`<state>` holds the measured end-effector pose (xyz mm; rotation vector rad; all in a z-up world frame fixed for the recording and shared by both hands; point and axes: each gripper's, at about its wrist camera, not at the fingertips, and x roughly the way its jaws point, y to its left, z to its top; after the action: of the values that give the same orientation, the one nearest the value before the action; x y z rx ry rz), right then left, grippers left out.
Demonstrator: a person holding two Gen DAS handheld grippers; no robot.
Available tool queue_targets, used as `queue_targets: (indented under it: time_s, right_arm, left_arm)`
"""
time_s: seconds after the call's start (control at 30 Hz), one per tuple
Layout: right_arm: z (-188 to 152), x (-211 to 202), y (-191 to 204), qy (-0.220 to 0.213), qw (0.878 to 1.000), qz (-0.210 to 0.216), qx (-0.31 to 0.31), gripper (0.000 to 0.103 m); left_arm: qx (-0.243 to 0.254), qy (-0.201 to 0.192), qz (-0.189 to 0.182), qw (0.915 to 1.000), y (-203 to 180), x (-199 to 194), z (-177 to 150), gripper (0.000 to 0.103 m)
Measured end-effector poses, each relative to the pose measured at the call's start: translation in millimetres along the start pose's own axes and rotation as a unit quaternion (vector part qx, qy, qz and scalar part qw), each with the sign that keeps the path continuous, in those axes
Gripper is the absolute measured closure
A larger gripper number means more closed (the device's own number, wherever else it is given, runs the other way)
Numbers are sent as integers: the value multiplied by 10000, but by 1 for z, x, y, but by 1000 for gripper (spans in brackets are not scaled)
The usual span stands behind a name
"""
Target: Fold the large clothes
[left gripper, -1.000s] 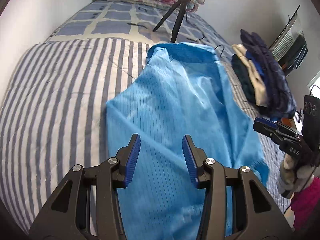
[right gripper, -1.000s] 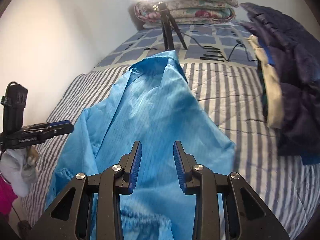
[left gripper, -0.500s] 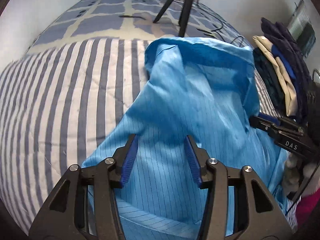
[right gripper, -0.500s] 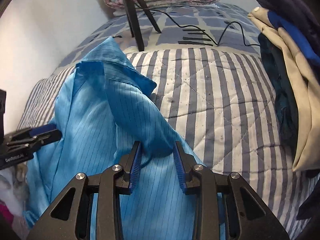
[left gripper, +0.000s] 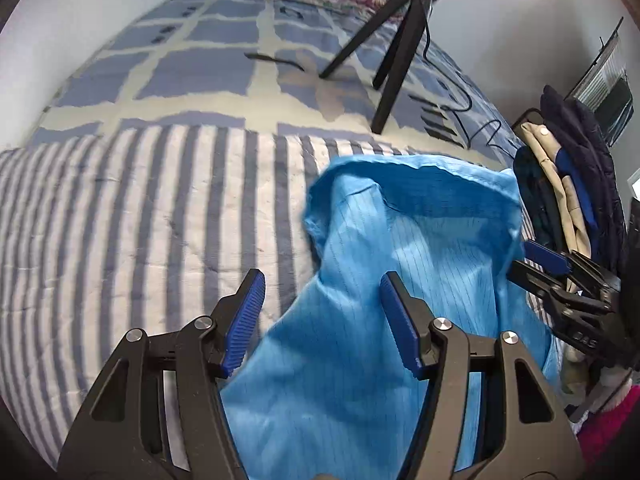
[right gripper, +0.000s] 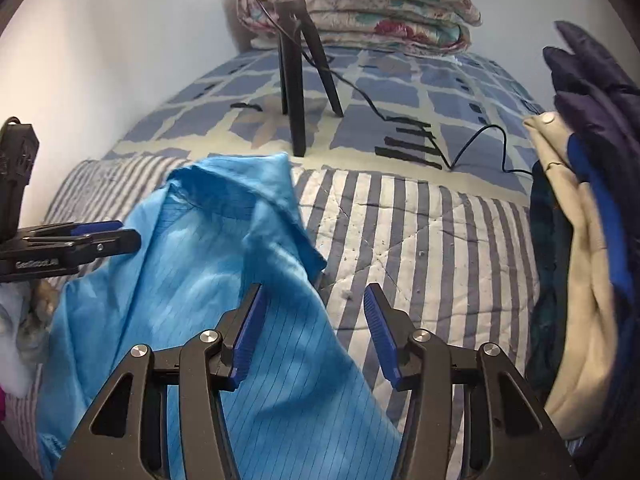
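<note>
A light blue pinstriped garment (left gripper: 400, 288) lies rumpled on the striped bedspread (left gripper: 140, 220), its far end folded over into a raised lip. My left gripper (left gripper: 322, 314) hovers over the garment's left edge. Its jaws are opening and the pads touch no cloth. In the right wrist view the same garment (right gripper: 192, 280) spreads to the left. My right gripper (right gripper: 314, 328) sits over its right edge, jaws opening, with the cloth below the gap and not pinched. Each gripper appears in the other's view: the right gripper (left gripper: 560, 284) and the left gripper (right gripper: 72, 240).
A black tripod (right gripper: 296, 80) with a lamp and a trailing cable (right gripper: 472, 148) stands on the blue checked sheet behind. Folded quilts (right gripper: 360, 4) are stacked at the head. A pile of dark and beige clothes (right gripper: 580, 220) lines the right side. A wall runs along the left.
Both grippers have moved up the bed toward the garment's far end, and both pairs of jaws have spread wider. The garment's far end has folded over.
</note>
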<state>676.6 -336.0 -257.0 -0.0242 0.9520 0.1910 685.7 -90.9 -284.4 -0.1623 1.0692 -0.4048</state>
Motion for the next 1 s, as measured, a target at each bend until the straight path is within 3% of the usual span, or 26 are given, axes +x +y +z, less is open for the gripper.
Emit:
queue_targets:
  time_s: [0.03,0.07,0.13,0.2,0.27,0.4,0.47,0.53,0.77,0.9,1.0]
  right_arm:
    - [3,7,-1,50,10000,-8,11,54]
    - [4,10,-2,79,10000,19,29,65]
    - [7,17,-3,146,9997,148,94,98]
    - [7,26,-5,242,9996,45,150,98]
    - [6,37,-6,309,9993,-127,139,100]
    - [2,43,-16,205,9987,13,458,102]
    - [2,40,-20,197,9983,30,556,103]
    - [4,29,-24,136,9978,-45,640,103]
    - [14,-40,-28,-467,9949,502,746,103]
    - [8,-74,-19,-695,9920,883,570,103]
    - [2,-89,-15,-664,9929,853,503,103]
  left_arm:
    - [-25,14,-18,10000,0,4,2,41]
    - [-47,31,-25,10000,0,8,3,41]
    - [-94,16,-45,9999,-2,14,5,51]
    - [-98,59,-108,9999,-6,22,7,76]
    - [46,44,-16,10000,-15,29,2,86]
    - [506,-207,340,9979,-31,30,-8,93]
    - [371,-123,258,9989,-29,27,-6,98]
    - [236,-125,174,9995,-27,17,-5,100]
    - [445,-517,-88,9976,-52,-48,-9,102]
    - [870,-796,-191,9928,-80,-94,-26,102]
    - [1235,-855,-141,9885,-98,-117,-40,102]
